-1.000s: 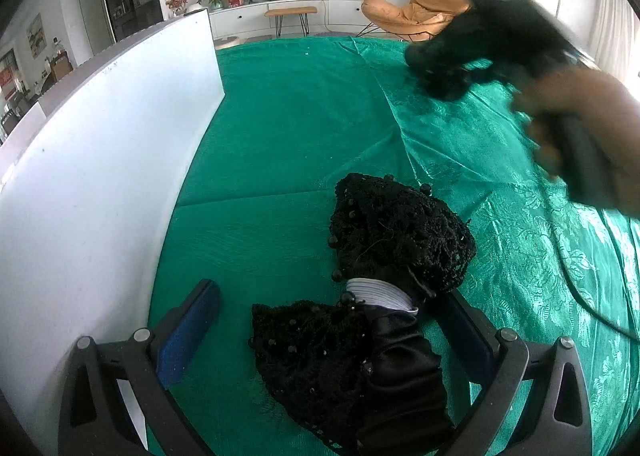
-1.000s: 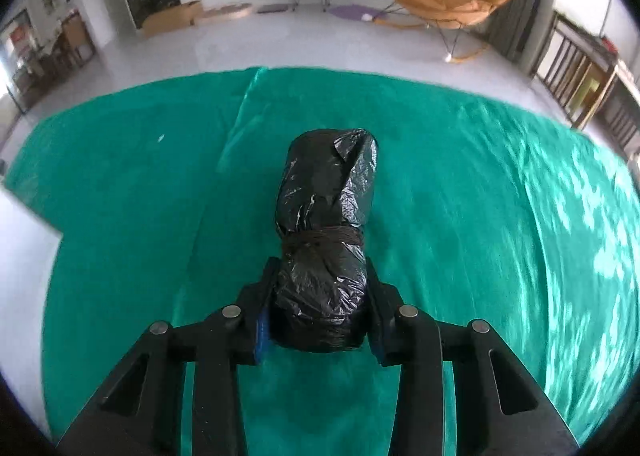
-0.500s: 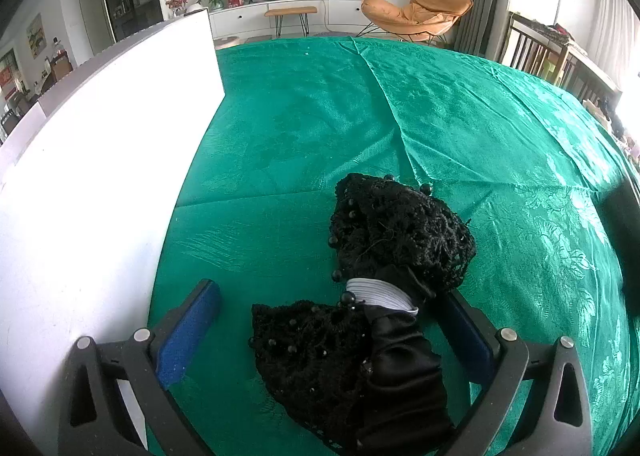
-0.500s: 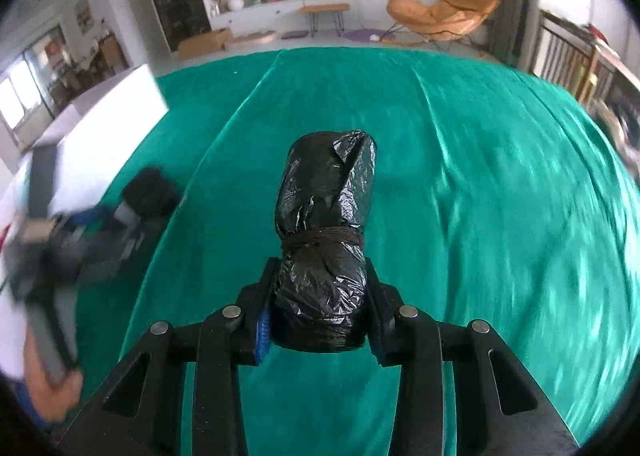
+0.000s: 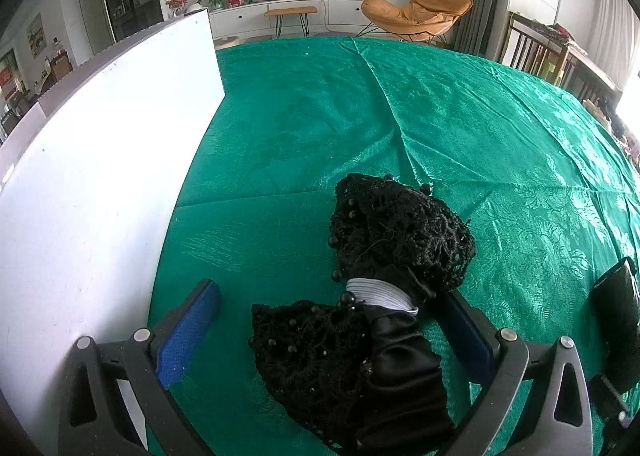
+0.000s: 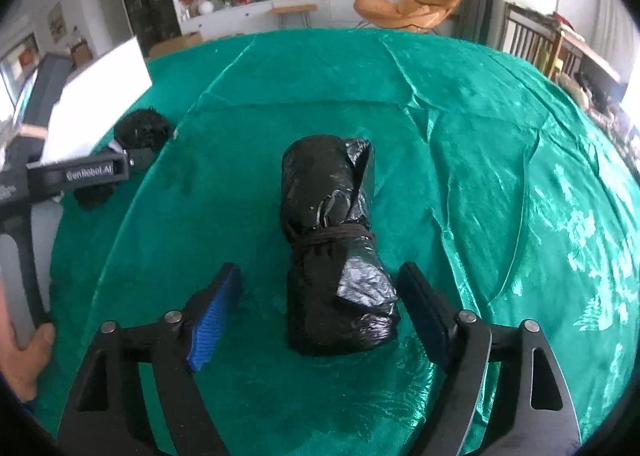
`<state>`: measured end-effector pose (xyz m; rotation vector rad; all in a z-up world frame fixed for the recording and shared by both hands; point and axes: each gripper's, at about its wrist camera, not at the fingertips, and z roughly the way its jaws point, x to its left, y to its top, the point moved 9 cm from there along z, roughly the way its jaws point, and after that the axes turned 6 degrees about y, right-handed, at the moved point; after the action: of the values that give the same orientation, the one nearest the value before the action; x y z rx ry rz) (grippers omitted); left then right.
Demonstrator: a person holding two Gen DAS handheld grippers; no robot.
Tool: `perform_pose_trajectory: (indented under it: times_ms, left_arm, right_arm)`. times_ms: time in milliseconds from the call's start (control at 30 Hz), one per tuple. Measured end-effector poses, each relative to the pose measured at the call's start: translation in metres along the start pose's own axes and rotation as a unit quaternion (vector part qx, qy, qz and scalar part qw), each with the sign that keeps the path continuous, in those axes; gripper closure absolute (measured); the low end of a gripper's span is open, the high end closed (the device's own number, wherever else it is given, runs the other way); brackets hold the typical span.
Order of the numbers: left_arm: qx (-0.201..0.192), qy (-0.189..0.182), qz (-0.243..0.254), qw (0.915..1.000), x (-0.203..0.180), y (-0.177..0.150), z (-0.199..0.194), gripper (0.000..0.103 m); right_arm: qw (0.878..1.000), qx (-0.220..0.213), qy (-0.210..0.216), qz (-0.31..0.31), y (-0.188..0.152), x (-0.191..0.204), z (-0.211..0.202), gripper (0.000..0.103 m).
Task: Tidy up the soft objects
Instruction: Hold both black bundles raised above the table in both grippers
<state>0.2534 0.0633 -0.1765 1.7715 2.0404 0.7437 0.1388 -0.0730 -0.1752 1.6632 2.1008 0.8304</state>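
In the left wrist view, the left gripper (image 5: 320, 332) has its jaws wide apart over the green surface (image 5: 460, 127). Between them lies a black lace piece (image 5: 400, 232) with beads, a white band and a satin part; its near end reaches back under the camera. The right pad (image 5: 466, 330) sits close against the lace piece's satin side, though contact cannot be told, while the left pad (image 5: 188, 336) stands clear of it. A white board (image 5: 92, 183) stands upright along the surface's left edge. At the right edge of this view a dark shiny shape shows low on the surface, too cut off to identify. In the right wrist view, the right gripper (image 6: 320, 312) has just been opening, and its jaws now stand wide with neither pad touching anything. A black bag (image 6: 332, 244), rolled up and tied around its middle with dark cord, lies on the surface between the jaws, lengthwise away from the camera. Toward the surface's left edge the left gripper (image 6: 76, 175) appears from the side, gripped by a hand (image 6: 24, 360), with the lace piece (image 6: 140, 129) just beyond it and the board (image 6: 100, 95) behind.
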Motion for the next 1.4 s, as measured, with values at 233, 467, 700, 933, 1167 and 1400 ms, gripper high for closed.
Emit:
perform_pose_trajectory:
  times_ms: [233,467,700,933,1167,1400]
  left_arm:
    - [0.0,0.0,0.0,1.0,0.0,-0.001,0.0,0.0]
    - [-0.001,0.0,0.0,1.0,0.0,-0.001,0.001,0.0]
    - [-0.001,0.0,0.0,1.0,0.0,-0.001,0.001,0.0]
    - [-0.001,0.0,0.0,1.0,0.0,-0.001,0.001,0.0]
    - [-0.001,0.0,0.0,1.0,0.0,-0.002,0.001,0.0]
    - [0.061,-0.023,0.005,0.9979,-0.012,0.004,0.005,0.004]
  right_arm:
    - [1.0,0.002,-0.004,-0.007,-0.005,-0.002,-0.003,0.017]
    - [1.0,0.002,-0.004,-0.007,-0.004,-0.002,-0.003,0.017]
    - [1.0,0.002,-0.004,-0.007,-0.004,-0.002,-0.003,0.017]
    - [1.0,0.002,-0.004,-0.007,-0.004,-0.002,-0.002,0.017]
    - [1.0,0.012,0.008,-0.011,-0.004,0.0,-0.001,0.014]
    - [0.99,0.1,0.083,0.052,0.013,-0.01,-0.002,0.018]
